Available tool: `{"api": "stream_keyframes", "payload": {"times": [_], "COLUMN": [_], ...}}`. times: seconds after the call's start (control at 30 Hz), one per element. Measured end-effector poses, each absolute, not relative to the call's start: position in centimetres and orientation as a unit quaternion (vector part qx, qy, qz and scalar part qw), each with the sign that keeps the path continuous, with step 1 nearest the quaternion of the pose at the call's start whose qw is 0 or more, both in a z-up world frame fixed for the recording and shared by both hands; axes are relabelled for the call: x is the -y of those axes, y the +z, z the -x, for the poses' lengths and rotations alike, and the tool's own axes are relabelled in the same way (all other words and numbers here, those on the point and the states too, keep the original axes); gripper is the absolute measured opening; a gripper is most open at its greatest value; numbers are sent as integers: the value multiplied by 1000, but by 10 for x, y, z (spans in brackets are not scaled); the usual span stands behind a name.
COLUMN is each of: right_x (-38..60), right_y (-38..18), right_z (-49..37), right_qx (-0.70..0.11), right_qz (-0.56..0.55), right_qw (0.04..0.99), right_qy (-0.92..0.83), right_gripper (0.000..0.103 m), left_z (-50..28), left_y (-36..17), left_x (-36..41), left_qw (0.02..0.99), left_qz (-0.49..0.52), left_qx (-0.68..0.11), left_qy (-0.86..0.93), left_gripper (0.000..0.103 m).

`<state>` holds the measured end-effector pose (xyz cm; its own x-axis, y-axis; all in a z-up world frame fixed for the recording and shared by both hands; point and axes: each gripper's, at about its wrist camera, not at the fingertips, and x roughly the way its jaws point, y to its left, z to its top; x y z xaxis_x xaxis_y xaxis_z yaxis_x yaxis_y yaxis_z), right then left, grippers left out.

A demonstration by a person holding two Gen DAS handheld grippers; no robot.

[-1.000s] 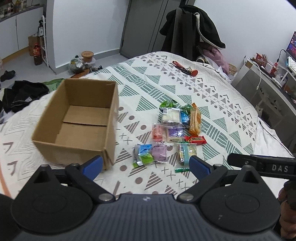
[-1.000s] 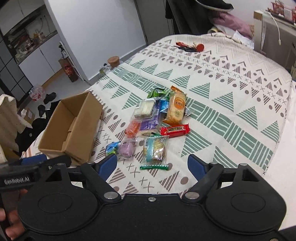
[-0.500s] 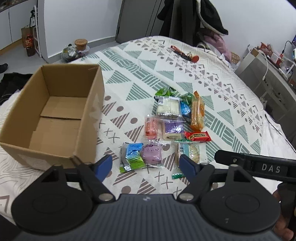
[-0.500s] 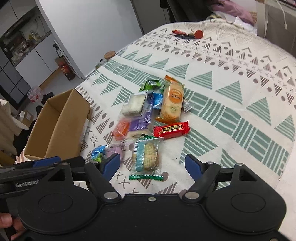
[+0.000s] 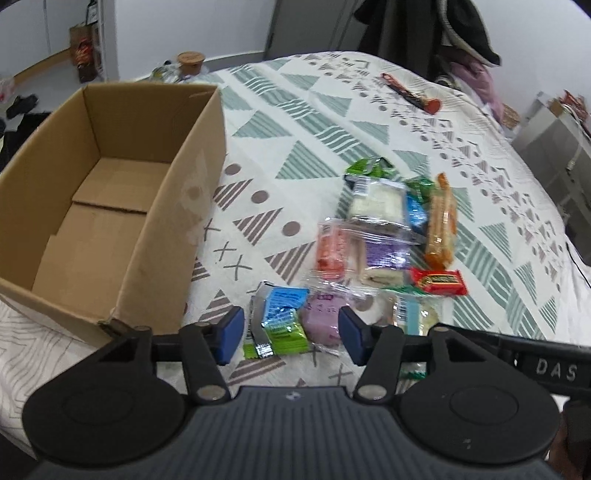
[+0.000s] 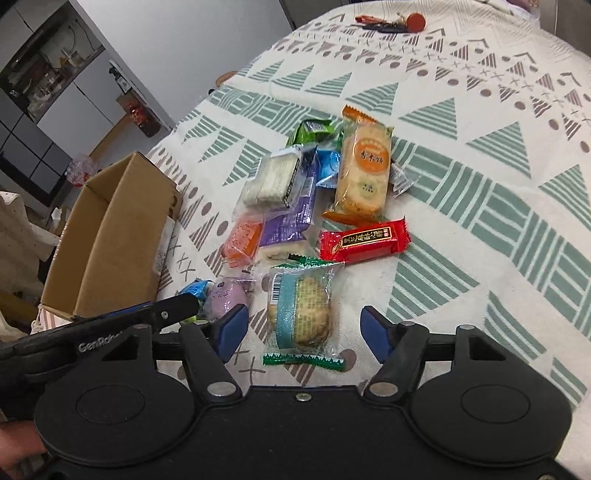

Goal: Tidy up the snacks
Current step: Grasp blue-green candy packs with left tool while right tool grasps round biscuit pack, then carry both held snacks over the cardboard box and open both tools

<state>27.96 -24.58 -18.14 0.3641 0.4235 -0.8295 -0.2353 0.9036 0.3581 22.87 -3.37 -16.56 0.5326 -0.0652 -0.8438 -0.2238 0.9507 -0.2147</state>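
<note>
Cardboard box [image 5: 110, 206] empty, left of the pile | left gripper [image 5: 291, 334] closing, nothing pinched, straddling blue-green packet [image 5: 280, 321] and purple packet [image 5: 323, 319] | right gripper [image 6: 304, 330] closing, unclamped, biscuit packet [image 6: 301, 308] lengthwise between fingers.

Patterned bedspread [image 5: 332, 122], white wall [image 5: 184, 26], grey door [image 5: 306, 26]

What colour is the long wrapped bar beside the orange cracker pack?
Red bar, clearest in right wrist view.

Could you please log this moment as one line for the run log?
box: empty | snacks: all on bed | left gripper: closing, over purple snack | right gripper: closing, over cookie pack
</note>
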Motion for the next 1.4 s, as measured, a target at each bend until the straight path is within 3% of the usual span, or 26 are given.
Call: {"api": "stream_keyframes", "payload": {"times": [0.33, 0.47, 0.57, 0.7, 0.87, 1.4], "right_x": [231, 227, 221, 215, 200, 203], "right_y": [-195, -199, -202, -205, -208, -154], "right_z": [-292, -292, -291, -290, -288, -247], "right_qx": [-537, -544, -544, -544, -532, -465], "right_qz": [-79, -71, -52, -33, 24, -3], "right_qw": [812, 808, 810, 814, 827, 858], "right_qy": [215, 214, 211, 201, 180, 219], "right_gripper": [61, 61, 61, 61, 48, 47], "left_z": [-243, -243, -241, -233, -222, -168], "left_y": [-191, -192, -189, -182, -165, -105], "left_x": [32, 29, 28, 28, 28, 12], "left_qw": [853, 850, 849, 852, 860, 890], "left_qz": [152, 166, 167, 173, 172, 178], "left_qx": [-496, -497, -499, -492, -477, -416], "left_qy": [62, 56, 54, 52, 54, 66], "left_gripper": [50, 35, 31, 31, 31, 31]}}
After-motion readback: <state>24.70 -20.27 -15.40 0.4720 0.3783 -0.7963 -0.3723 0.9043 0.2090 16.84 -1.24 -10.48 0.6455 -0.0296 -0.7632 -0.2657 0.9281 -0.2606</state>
